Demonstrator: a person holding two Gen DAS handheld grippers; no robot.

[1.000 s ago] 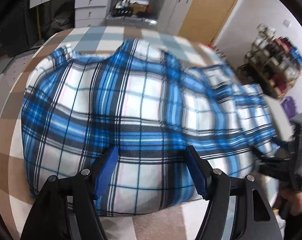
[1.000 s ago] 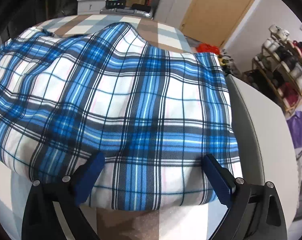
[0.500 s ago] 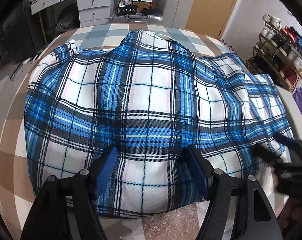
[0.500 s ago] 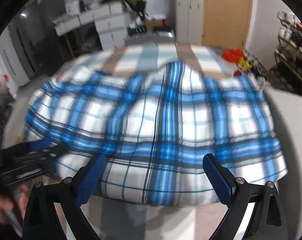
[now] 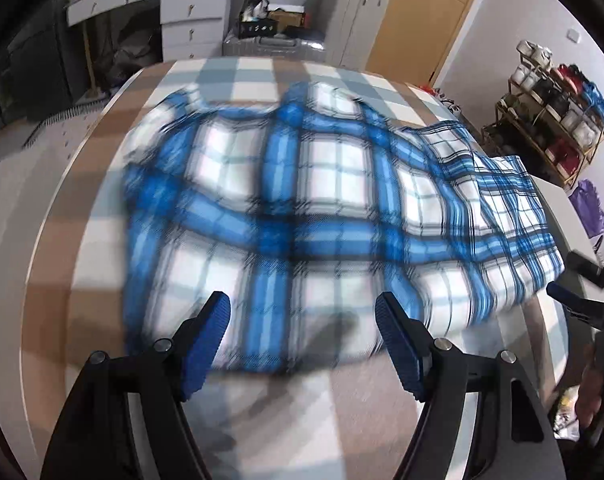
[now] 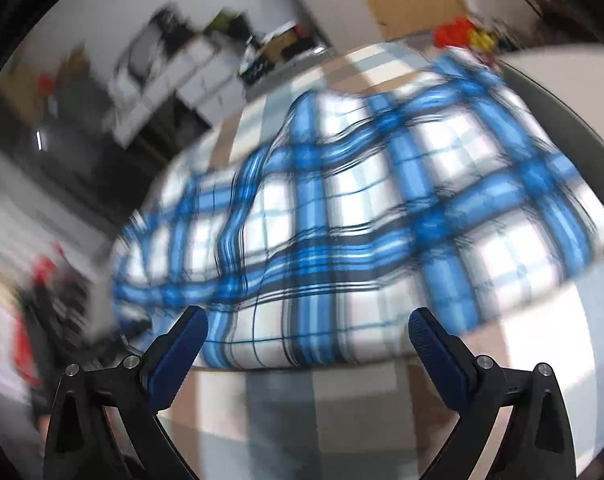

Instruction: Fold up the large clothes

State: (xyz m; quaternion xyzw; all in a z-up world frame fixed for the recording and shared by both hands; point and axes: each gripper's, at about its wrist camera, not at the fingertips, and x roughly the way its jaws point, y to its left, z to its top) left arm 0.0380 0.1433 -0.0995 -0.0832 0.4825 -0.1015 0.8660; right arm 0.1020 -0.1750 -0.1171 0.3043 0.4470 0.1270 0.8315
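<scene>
plaid shirt [image 5: 322, 208] flat on table [image 5: 54, 280] | both fingers apart, L just widening, nothing held

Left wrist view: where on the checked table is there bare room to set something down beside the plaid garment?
Bare checked tabletop runs as a wide band left of the blue-and-white plaid garment, and as another strip at its near edge, below the open left tongs. A narrower band lies behind the garment. The right side is crowded: cloth reaches that edge, with the right tongs close by.

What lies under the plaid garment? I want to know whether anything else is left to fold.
Around the blue plaid garment only the checked tablecloth shows, in beige, white and grey squares. Whatever lies beneath the fabric itself is covered and cannot be seen.
</scene>
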